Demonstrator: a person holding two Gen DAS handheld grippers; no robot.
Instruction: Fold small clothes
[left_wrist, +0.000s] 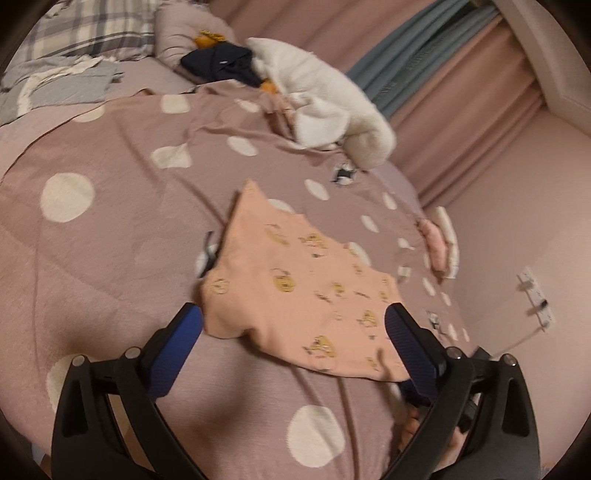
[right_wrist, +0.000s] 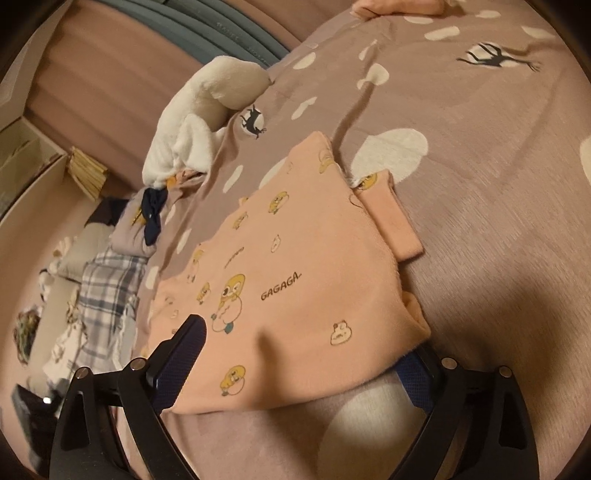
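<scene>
A small peach top (left_wrist: 295, 273) with yellow cartoon prints lies folded flat on the mauve dotted bedspread (left_wrist: 129, 240). My left gripper (left_wrist: 295, 314) hovers open over its near edge, with a blue finger pad (left_wrist: 177, 350) on either side and nothing pinched. In the right wrist view the same top (right_wrist: 295, 258) shows the word GAGAGA, and a folded sleeve (right_wrist: 391, 218) sticks out to the right. My right gripper (right_wrist: 306, 339) is open at the top's near edge. The cloth's corner covers its right fingertip, and its left finger (right_wrist: 181, 354) stands clear of the cloth.
A white plush heap (left_wrist: 321, 96) and a dark navy garment (left_wrist: 221, 62) lie at the far side of the bed. Plaid bedding (left_wrist: 92, 26) is at the far left. A small folded pile (left_wrist: 439, 243) sits at the bed's right edge, near pink curtains (left_wrist: 480, 122).
</scene>
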